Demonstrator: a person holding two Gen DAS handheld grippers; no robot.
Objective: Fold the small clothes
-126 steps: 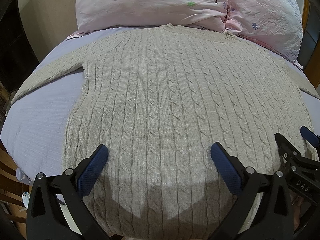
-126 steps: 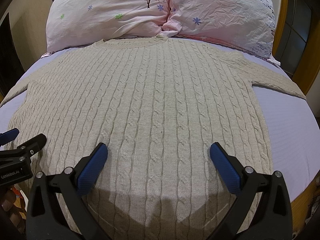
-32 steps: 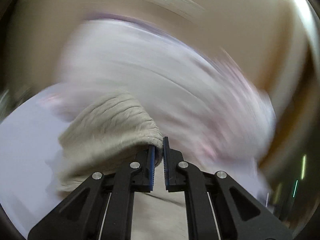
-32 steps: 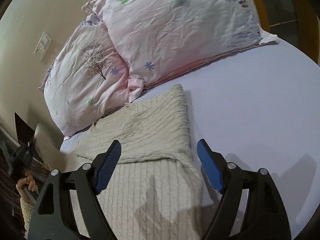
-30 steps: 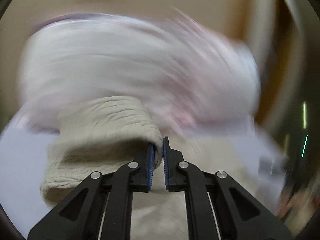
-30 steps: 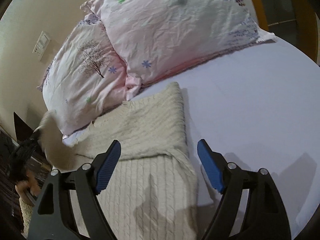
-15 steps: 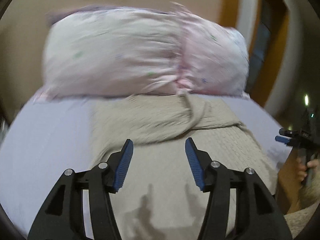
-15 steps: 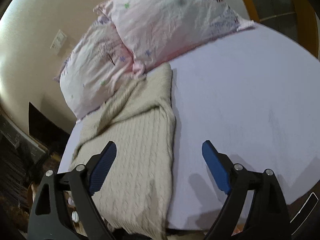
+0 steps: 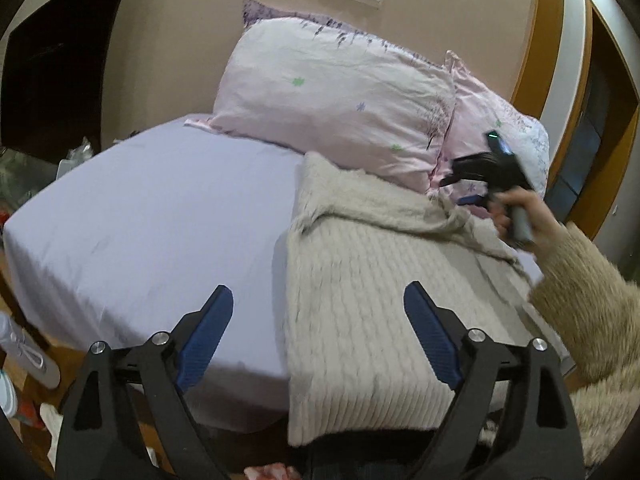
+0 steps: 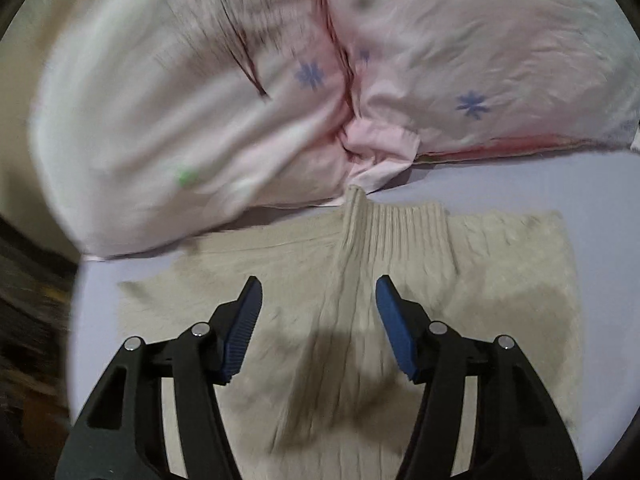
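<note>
A beige cable-knit sweater lies on the lavender sheet of the bed, folded into a long narrow strip that runs from the foot edge up to the two pink flowered pillows. Both sleeves are folded in across its upper part, and one ribbed cuff lies near the pillows.

The left claw hangs above the foot of the bed, spread wide and holding nothing, with the sweater's left edge between its blue pads.

The right claw is held low over the folded sleeves, open about halfway and empty, the cuff's sleeve lying between its pads. This view is blurred. The person's hand grips the right claw's handle.
</note>
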